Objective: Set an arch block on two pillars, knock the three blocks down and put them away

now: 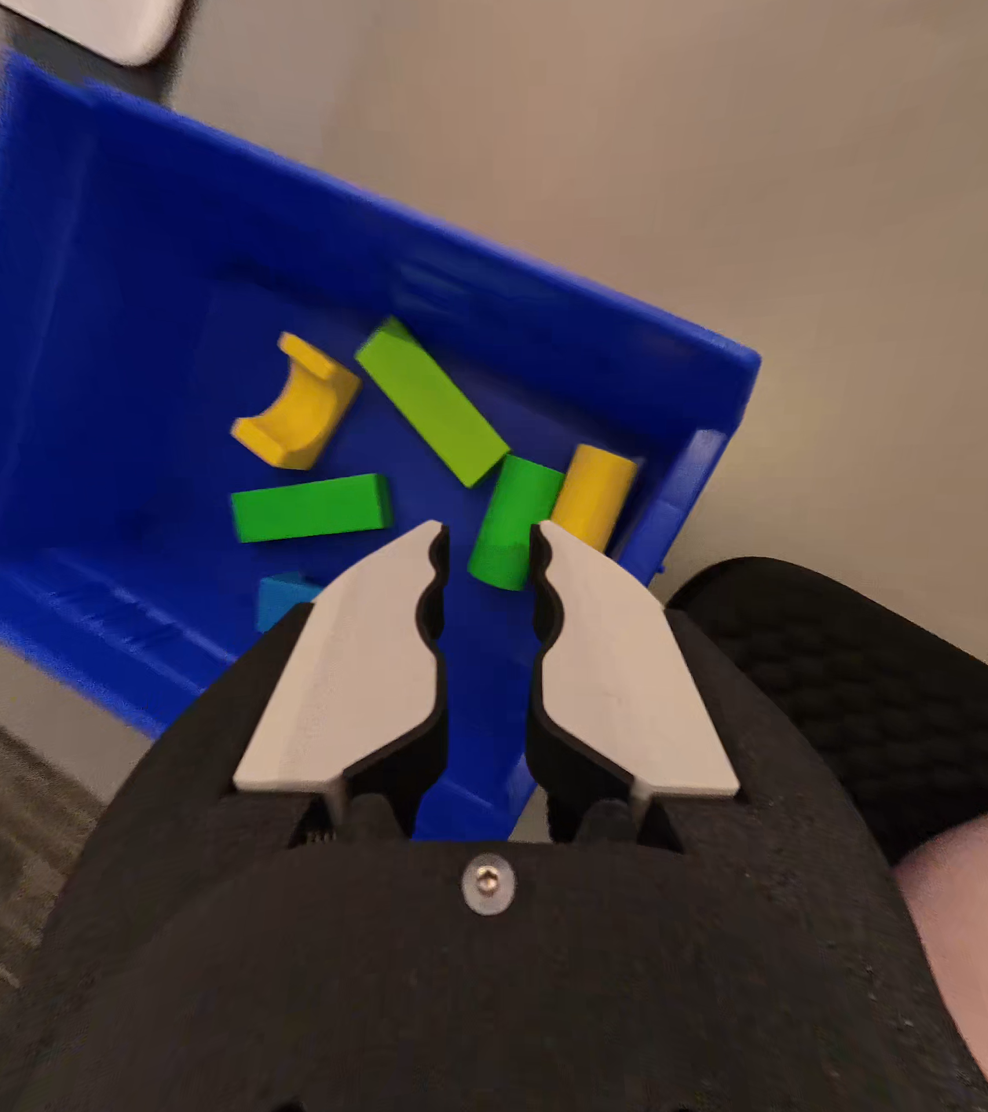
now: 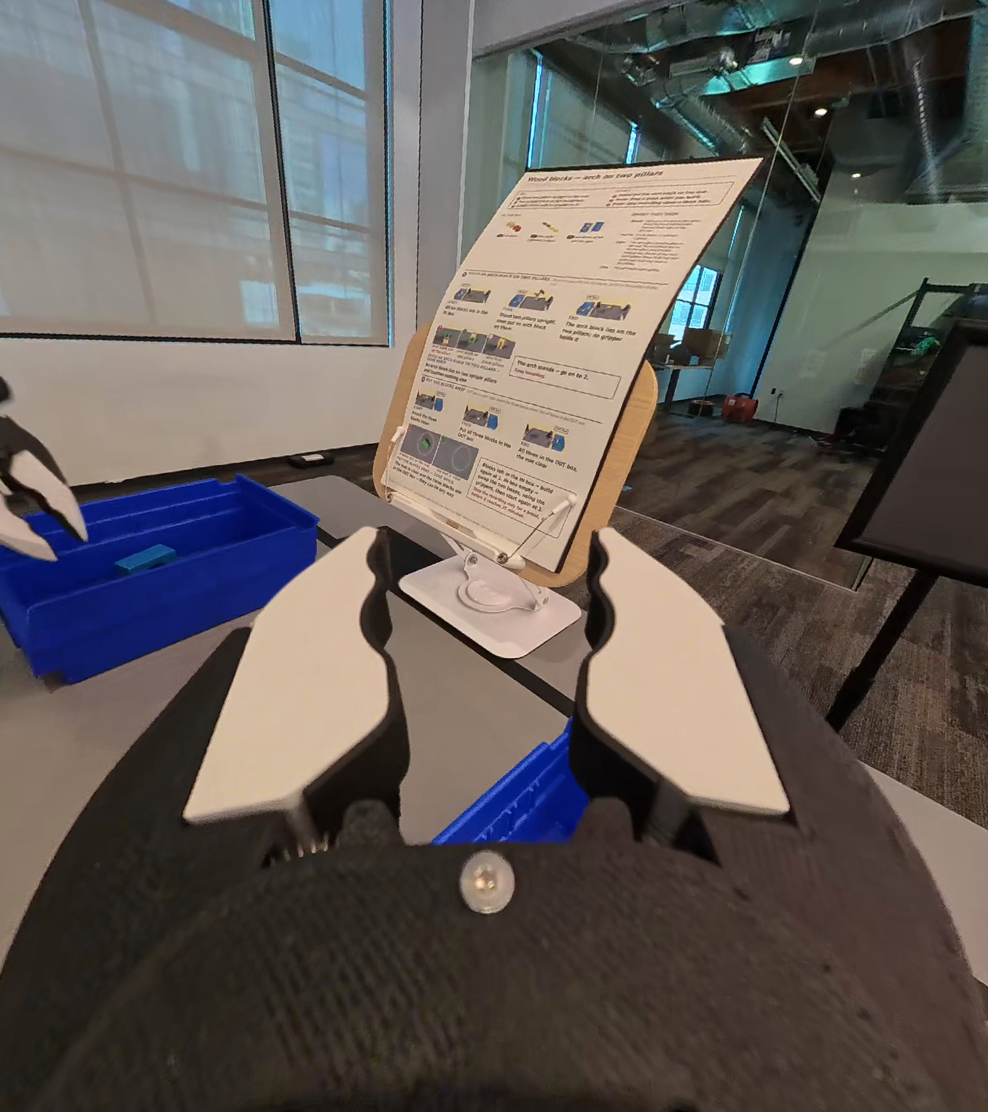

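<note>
The left gripper is hanging over the blue bin with its fingers parted and holding nothing, tips just above a green cylinder. That block is lying beside a yellow cylinder, close to the bin's end wall, probably the likeliest pillar to lift first. The yellow arch is lying on its back farther in, apart from two green bars and a blue block. The right gripper is waiting over the bench, fingers spread and empty, pointing toward an instruction sheet on a stand, likely keeping clear. A second blue bin is sitting below it.
</note>
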### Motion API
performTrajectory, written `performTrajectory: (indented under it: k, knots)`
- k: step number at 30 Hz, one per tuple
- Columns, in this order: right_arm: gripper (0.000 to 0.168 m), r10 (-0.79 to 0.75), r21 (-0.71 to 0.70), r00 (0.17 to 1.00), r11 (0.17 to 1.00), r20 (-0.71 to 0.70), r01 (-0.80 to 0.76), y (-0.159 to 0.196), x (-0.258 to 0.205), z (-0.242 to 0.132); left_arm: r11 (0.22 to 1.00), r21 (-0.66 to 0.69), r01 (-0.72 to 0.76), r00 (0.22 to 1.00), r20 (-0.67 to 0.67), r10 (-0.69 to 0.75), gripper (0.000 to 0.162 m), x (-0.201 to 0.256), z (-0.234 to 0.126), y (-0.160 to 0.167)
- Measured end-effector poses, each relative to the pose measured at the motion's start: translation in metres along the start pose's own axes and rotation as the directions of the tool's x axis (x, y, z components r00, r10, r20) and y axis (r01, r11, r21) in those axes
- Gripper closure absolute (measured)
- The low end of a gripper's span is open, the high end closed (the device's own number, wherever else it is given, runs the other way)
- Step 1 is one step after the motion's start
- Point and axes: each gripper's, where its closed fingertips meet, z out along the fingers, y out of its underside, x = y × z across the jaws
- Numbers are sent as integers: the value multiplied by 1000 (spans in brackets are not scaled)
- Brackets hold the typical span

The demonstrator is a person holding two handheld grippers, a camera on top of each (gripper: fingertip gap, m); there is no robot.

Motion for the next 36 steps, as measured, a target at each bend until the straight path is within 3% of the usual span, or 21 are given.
performTrajectory:
  k: [7, 19, 25, 36]
  knots:
    - [104, 57, 3, 998, 998, 30, -57, 1, 4, -4, 969, -248, -13, 997, -73, -6, 131, 1, 52, 27]
    - [104, 71, -94, 996, 993, 50, -66, 23, 4, 8, 951, -308, -17, 992, -127, -23, 123, 4, 72, 38]
    - [104, 82, -127, 995, 989, 60, -74, 32, 2, 13, 933, -360, -23, 993, -115, -20, 130, 2, 79, 43]
    - [104, 88, -158, 995, 984, 56, -78, 40, 4, 15, 906, -422, -25, 993, -112, -25, 129, -1, 84, 48]
